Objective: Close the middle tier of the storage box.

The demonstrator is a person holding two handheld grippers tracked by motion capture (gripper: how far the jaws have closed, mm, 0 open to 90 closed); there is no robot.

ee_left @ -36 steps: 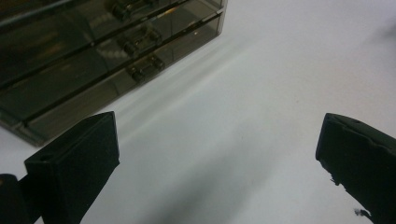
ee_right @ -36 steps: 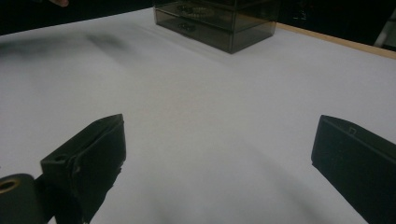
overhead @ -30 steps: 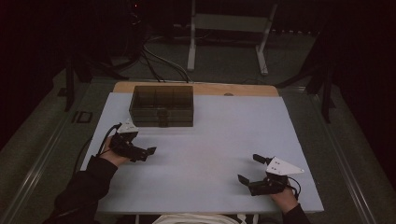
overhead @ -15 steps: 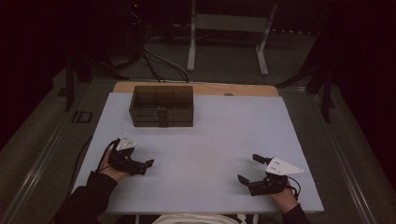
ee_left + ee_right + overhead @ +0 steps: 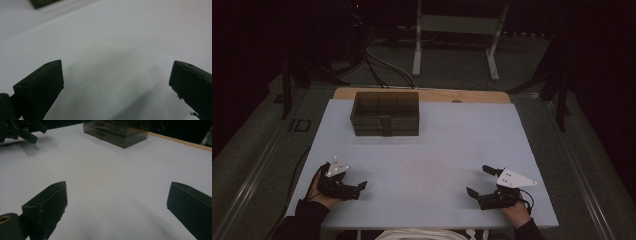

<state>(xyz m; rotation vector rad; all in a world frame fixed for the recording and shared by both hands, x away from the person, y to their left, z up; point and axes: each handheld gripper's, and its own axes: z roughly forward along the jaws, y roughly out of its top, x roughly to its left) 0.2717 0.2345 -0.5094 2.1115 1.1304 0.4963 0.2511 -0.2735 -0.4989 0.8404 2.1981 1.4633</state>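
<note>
Smoky plastic box (image 5: 385,113) sits upper-centre of high view, drawers shut. L gripper (image 5: 353,189) lower left, R gripper (image 5: 480,184) lower right, both jaws apart, empty. Looks pre-approach; next: reach fwd to box.

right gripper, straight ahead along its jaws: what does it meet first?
Probably nothing soon. The right gripper, jaws open, points up-left across bare table. The dark drawer box sits ahead, slightly left of centre, so likely that, though depth is unclear.
</note>
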